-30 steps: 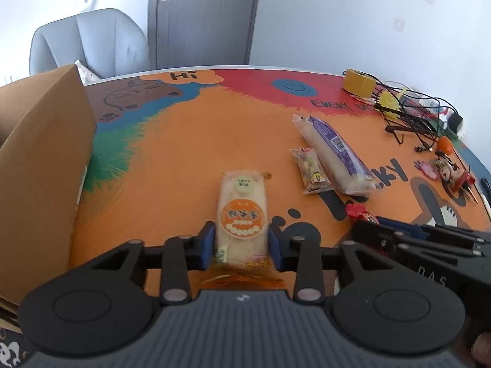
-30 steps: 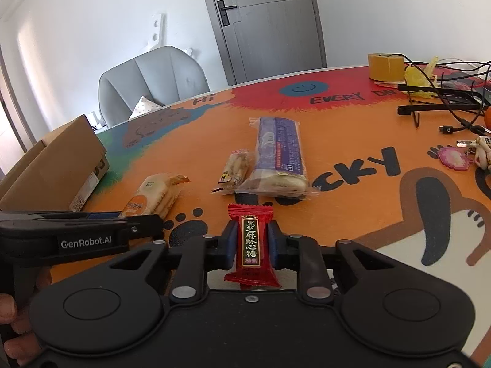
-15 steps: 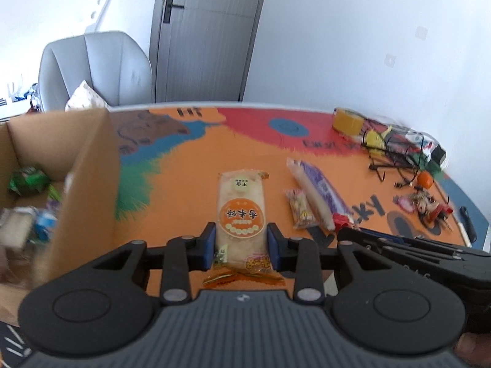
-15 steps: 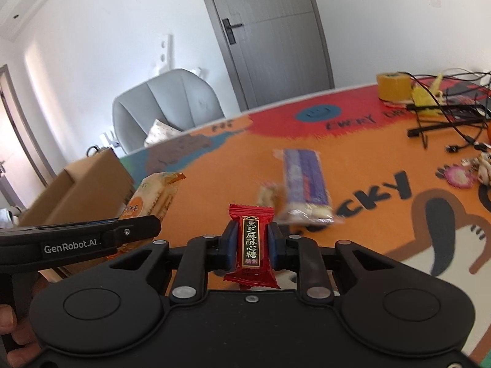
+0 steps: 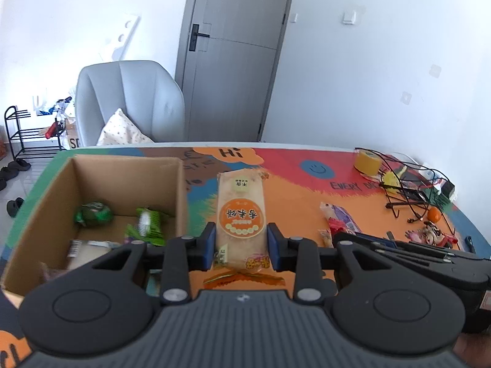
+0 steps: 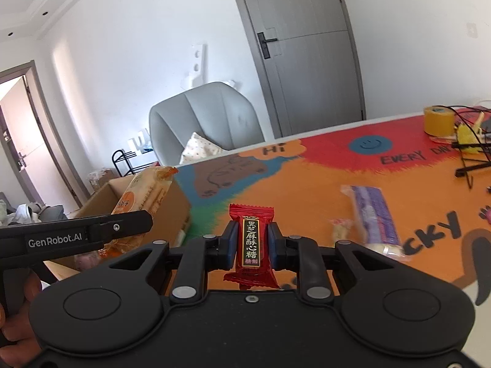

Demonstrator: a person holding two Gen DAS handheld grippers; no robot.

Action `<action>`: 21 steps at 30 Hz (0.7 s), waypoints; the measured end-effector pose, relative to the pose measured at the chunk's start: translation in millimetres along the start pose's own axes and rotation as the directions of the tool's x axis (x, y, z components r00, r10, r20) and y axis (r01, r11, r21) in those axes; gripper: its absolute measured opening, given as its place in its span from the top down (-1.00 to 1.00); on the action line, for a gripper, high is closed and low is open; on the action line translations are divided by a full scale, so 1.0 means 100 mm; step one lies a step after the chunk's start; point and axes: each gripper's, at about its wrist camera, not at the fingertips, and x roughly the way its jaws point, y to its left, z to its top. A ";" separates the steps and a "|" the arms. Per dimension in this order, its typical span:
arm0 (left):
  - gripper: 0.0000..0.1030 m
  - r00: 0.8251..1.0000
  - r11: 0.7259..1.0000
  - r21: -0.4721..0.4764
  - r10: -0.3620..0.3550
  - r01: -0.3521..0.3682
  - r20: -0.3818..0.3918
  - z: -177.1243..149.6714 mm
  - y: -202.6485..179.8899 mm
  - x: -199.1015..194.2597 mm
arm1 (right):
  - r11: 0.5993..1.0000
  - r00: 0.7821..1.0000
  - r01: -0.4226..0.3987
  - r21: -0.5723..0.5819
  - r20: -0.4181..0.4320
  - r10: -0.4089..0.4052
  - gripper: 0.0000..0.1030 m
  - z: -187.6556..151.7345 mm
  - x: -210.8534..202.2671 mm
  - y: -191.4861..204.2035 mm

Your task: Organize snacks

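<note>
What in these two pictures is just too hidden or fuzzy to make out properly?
- Cardboard box, left wrist view: its near contents are hidden behind the left gripper holding the rice cracker pack.
- Small snack beside the purple packet, right wrist view: blurred, label unreadable.
- Same box, right wrist view: its inside is hidden by its wall and the left gripper's arm.
- Red candy in the right gripper: its lower end runs behind the gripper body.
</note>
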 end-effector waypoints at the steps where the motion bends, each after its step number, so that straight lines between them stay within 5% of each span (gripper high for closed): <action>1: 0.36 1.000 1.000 -0.002 0.002 -0.002 0.004 0.01 0.03 -0.02 | 1.000 1.000 -0.003 -0.004 0.003 0.003 0.57 0.01 0.01 0.04; 21: 0.35 0.993 0.993 -0.076 0.094 -0.089 0.065 0.05 0.84 -0.40 | 0.994 0.997 -0.064 -0.083 0.025 0.066 0.57 0.12 0.18 0.81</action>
